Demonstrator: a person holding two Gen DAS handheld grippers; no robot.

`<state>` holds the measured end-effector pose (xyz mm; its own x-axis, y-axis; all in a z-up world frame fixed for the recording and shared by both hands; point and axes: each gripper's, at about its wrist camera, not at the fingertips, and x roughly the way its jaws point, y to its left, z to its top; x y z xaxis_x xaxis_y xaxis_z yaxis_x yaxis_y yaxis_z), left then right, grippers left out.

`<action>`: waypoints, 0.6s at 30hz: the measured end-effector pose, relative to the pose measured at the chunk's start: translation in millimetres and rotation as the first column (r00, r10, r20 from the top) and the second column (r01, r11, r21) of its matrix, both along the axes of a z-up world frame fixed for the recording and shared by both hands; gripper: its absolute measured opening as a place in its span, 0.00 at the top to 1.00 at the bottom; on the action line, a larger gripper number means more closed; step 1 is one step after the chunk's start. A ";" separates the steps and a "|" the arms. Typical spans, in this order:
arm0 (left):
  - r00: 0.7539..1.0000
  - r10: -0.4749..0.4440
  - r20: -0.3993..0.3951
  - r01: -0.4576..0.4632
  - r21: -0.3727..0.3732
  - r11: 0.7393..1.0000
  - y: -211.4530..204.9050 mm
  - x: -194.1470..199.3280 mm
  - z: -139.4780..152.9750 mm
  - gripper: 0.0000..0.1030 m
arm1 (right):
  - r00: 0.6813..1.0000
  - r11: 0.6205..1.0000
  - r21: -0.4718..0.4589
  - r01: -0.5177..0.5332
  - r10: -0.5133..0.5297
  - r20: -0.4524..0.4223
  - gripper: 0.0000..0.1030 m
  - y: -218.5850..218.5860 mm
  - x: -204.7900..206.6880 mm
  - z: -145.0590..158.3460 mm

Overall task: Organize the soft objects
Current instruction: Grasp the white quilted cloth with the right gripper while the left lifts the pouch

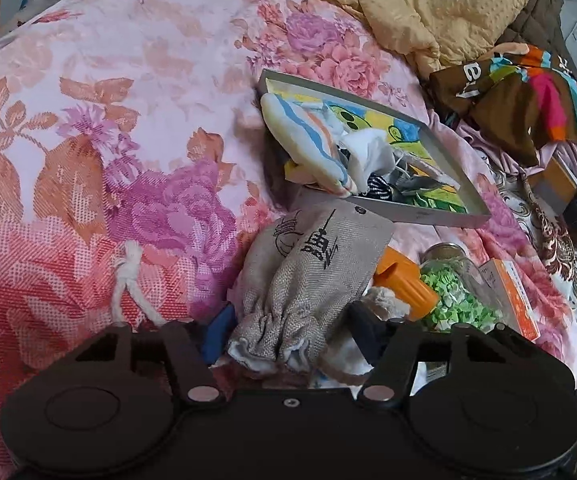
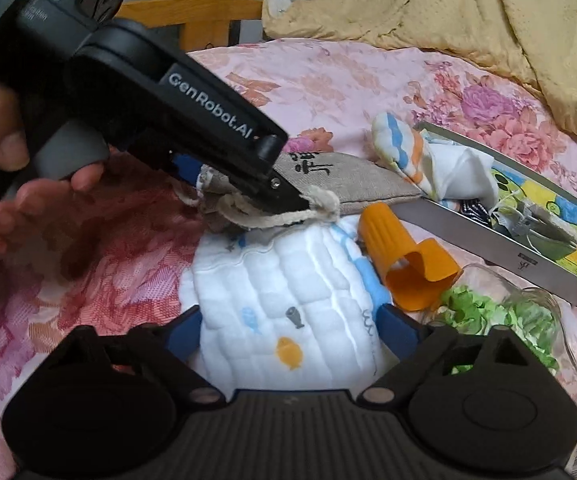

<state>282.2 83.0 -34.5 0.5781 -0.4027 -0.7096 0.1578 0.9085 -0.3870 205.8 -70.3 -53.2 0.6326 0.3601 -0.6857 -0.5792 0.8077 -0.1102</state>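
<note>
A burlap drawstring pouch [image 1: 312, 276] with black print lies on the floral bedspread [image 1: 128, 120]. Its gathered neck sits between the fingers of my left gripper [image 1: 292, 332], which stands open; the left pad brushes the burlap and a slim gap shows on the right. The right wrist view shows that gripper [image 2: 288, 200] from the side, tips over the pouch's white cord [image 2: 272, 216]. A white quilted cloth [image 2: 288, 320] with fish prints lies below the pouch [image 2: 348, 184]. My right gripper [image 2: 292, 324] straddles it, open, with the blue fingertips [image 2: 396, 320] at the cloth's edges.
A metal tray [image 1: 440, 216] holds a striped sock [image 1: 312, 148] and small cloths. Beside it lie an orange plastic cup [image 2: 408, 268], a glass jar of green bits [image 2: 500, 312] and an orange box [image 1: 516, 292]. A yellow quilt [image 1: 408, 0] and a colourful garment [image 1: 528, 100] lie behind.
</note>
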 end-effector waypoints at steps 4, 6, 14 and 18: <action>1.000 0.022 -0.019 -0.022 -0.008 1.000 4.3 1.5 0.8 0.49 | 1.000 1.000 -0.005 0.011 -0.011 -0.009 0.21 1.1 -1.5 -1.8; 0.999 0.038 -0.024 -0.039 -0.013 0.999 7.1 1.5 2.7 0.53 | 1.000 1.000 -0.003 0.022 -0.022 -0.008 0.27 0.6 -2.8 -1.0; 0.997 0.071 0.017 -0.071 0.003 0.997 6.9 -6.6 15.3 0.57 | 0.994 0.994 -0.001 0.111 -0.111 -0.004 0.64 -3.4 -5.0 5.8; 0.996 0.085 0.034 -0.086 0.024 0.996 4.4 -9.6 19.8 0.59 | 0.991 0.991 0.029 0.131 -0.131 -0.006 0.71 -8.5 -9.4 11.3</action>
